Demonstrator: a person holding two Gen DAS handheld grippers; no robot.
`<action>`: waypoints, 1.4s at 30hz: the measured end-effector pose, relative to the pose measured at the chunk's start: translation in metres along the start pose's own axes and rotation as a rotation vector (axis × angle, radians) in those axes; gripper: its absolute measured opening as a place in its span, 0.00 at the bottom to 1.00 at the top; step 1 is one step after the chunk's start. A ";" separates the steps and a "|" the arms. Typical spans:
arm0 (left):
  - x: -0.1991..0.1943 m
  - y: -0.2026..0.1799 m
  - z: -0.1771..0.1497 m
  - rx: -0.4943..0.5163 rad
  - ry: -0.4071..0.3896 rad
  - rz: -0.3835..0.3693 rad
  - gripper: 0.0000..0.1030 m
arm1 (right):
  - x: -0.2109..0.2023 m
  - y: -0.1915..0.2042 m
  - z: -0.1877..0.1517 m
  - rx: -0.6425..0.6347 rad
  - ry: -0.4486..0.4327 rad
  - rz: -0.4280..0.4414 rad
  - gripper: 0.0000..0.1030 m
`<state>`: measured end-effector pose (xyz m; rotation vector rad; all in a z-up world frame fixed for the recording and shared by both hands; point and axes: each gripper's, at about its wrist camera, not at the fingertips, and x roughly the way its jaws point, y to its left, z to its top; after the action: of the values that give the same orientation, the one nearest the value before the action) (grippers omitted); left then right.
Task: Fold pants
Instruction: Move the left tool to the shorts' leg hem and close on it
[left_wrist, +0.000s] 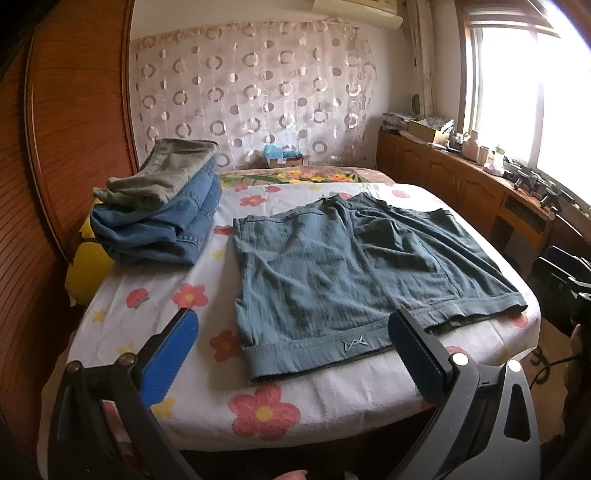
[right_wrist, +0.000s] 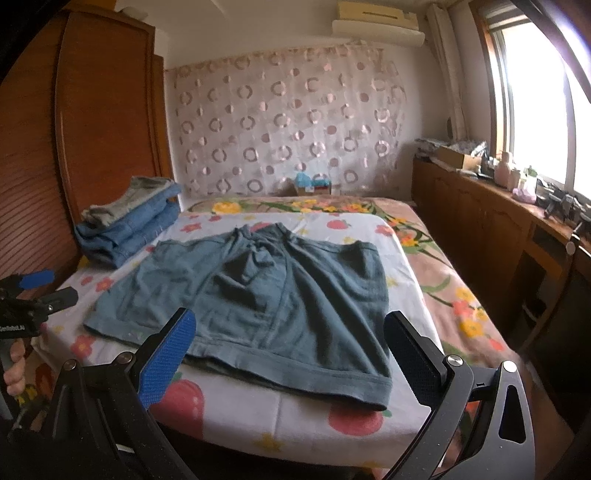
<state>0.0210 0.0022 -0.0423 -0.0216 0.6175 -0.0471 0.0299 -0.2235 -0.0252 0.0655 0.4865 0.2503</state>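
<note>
Ahead of both pairs of your fingers stretches the bed (left_wrist: 122, 314), covered by a white sheet printed with red and yellow flowers, its near edge just below your fingertips. Spread flat on that sheet, directly beyond your fingers, lie the teal-grey shorts (left_wrist: 332, 266), the task garment. They rest waistband away from you and both leg hems toward you. In the left wrist view the hem with a small stitched logo sits between your two left fingers; the right-hand blue pad overlaps the hem edge in the picture, though you cannot tell whether it touches the cloth. In the right wrist view the other leg hem (right_wrist: 295, 373) lies between your right fingers, near the bed's edge.

Beyond and to the left of your left fingers sits a stack of folded clothes (left_wrist: 159, 218) on the sheet, well apart from the shorts: blue denim below, a grey-green garment on top.

Your left gripper (left_wrist: 291, 343) is spread wide, its blue-padded fingers (left_wrist: 170, 354) holding nothing, poised over the near-left leg of the shorts. Your right gripper (right_wrist: 288, 343) is likewise spread wide and empty, over the near-right leg. From the right wrist view your left gripper (right_wrist: 35, 291) shows at the far left edge, off the bed's side, with your hand (right_wrist: 14, 369) gripping its handle.
</note>
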 end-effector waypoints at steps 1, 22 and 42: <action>0.001 0.002 -0.001 -0.005 0.000 -0.006 1.00 | 0.002 -0.003 -0.001 -0.002 0.008 -0.003 1.00; 0.038 0.049 -0.021 -0.075 0.098 -0.041 0.86 | 0.030 -0.030 -0.023 -0.014 0.122 -0.045 1.00; 0.063 0.049 -0.037 -0.069 0.191 -0.083 0.36 | 0.043 -0.036 -0.034 0.003 0.175 -0.014 0.96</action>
<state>0.0524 0.0482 -0.1102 -0.1102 0.8089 -0.1096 0.0587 -0.2474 -0.0796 0.0431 0.6612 0.2424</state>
